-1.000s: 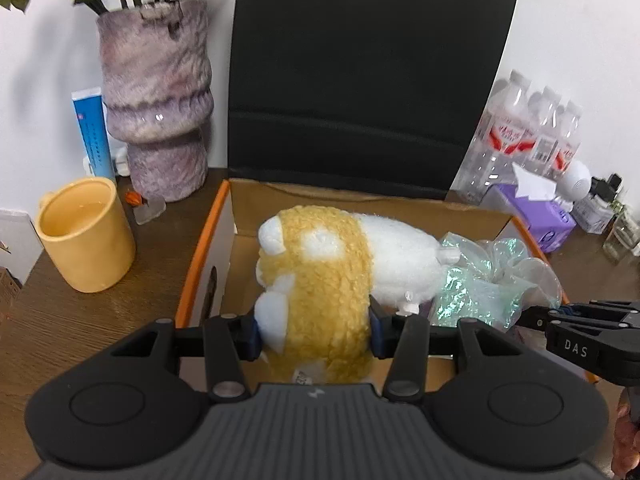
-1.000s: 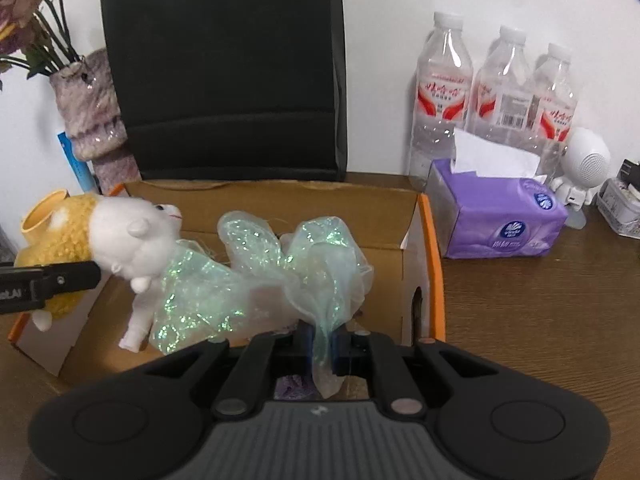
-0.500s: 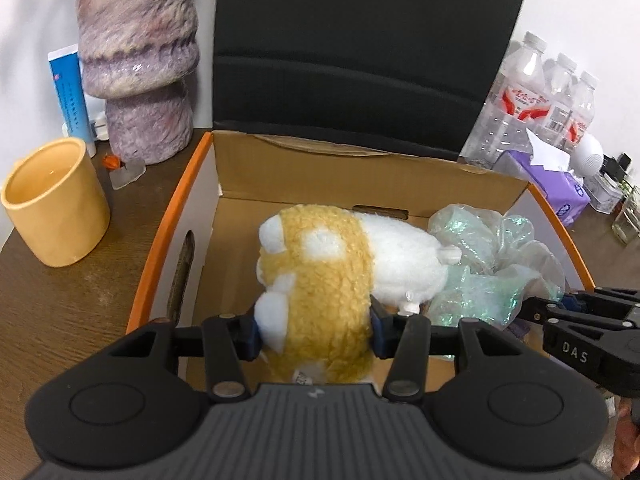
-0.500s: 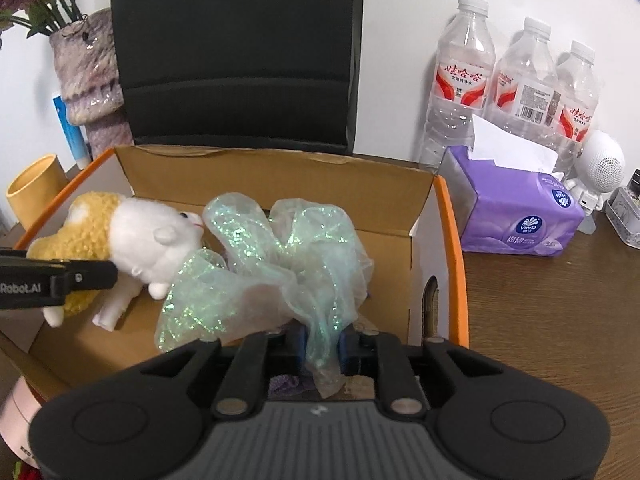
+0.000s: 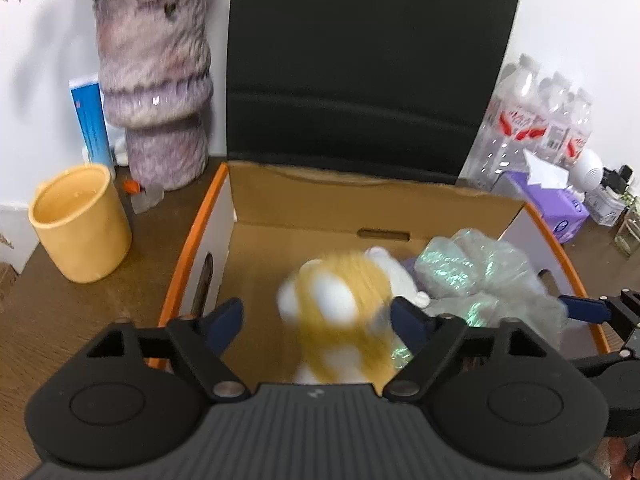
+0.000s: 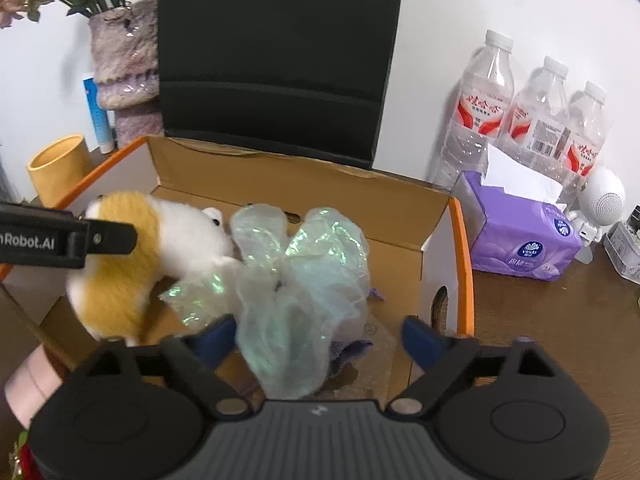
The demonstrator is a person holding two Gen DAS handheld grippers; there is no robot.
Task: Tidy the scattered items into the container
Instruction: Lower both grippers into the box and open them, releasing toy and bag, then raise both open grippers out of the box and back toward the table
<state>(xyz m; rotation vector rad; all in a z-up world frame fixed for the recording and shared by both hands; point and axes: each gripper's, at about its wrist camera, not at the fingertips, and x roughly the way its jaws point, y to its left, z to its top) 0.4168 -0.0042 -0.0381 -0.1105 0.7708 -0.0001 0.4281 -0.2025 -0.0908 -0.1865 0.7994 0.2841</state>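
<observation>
Both grippers hang over the open cardboard box with their jaws spread wide and nothing between them — the left gripper has the yellow-and-white plush toy just ahead of its blue pads, blurred and tipped, apparently dropping or settling onto the box floor, while the right gripper stands open around the shimmering gauzy fabric, which slumps in a loose heap inside the box against the toy's white end. So both of these items lie within the box walls, the toy toward the left side, the fabric toward the right; something purple peeks from under the fabric, too hidden to name. Releasing over the middle of the box makes sense: soft things fall where let go and the high orange-edged sides keep them in. Around the box on the counter stand a yellow mug, a furry purple vase with a blue tube beside it, a black chair back behind, water bottles, a purple tissue pack and a small white speaker. Nothing blocks the box opening; only its near walls sit close to the spread jaws for lifting away.
</observation>
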